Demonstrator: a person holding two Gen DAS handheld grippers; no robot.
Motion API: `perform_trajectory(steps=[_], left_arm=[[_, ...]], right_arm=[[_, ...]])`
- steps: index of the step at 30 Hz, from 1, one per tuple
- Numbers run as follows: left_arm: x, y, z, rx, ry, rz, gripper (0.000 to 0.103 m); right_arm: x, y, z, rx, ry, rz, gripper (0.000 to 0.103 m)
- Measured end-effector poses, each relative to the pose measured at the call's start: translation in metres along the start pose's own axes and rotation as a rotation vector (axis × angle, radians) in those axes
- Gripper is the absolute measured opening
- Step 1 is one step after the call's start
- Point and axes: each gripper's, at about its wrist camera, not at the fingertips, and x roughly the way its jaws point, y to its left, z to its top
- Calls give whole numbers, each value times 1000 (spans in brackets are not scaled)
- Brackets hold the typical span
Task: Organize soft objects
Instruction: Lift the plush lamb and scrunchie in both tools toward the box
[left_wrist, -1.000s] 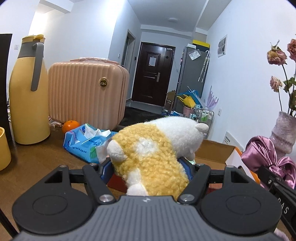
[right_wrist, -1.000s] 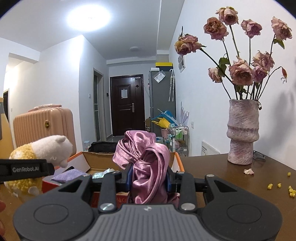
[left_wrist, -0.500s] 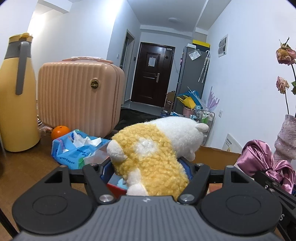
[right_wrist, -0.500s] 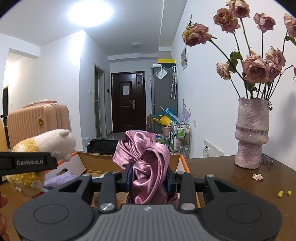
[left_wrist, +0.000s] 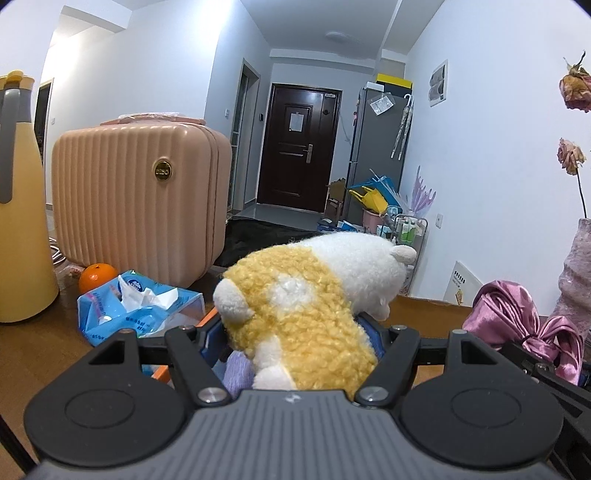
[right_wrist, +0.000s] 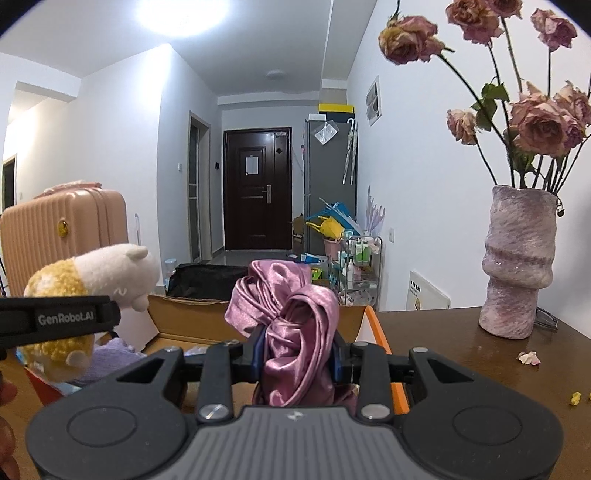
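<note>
Ahead, open cardboard box with orange rim (right_wrist: 380, 332) on the brown wooden bench (right_wrist: 461, 369), its far wall low, clear air above. To the right, mottled purple ceramic vase of dried roses (right_wrist: 519, 266) well apart from the box; to the left, ribbed pink hard-shell suitcase (left_wrist: 136, 199), blue tissue pack (left_wrist: 140, 306), round orange fruit (left_wrist: 96, 275) and yellow thermos jug (left_wrist: 22, 229).

Left gripper (left_wrist: 295, 332): fingers partly apart, clamped on the fluffy yellow-and-white plush toy (left_wrist: 306, 295), held above the box's near left corner, lilac soft item (left_wrist: 238, 369) just beneath. Right gripper (right_wrist: 297, 350): fingers nearly together, clamped on the bunched shiny pink satin cloth (right_wrist: 291, 321), over the box's near edge.

Compared with a second ago, suitcase, jug and vase sit further right in both views; grips unchanged.
</note>
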Motion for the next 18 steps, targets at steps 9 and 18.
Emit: perform_trajectory(steps=[9,18], left_arm=[[27,-6,4,24,9,13,72],[52,-10,2,72,18,18,72]], right_arm=[[29,3,0,-16,59,4,32],[48,6,-4,-25,108,11,33]])
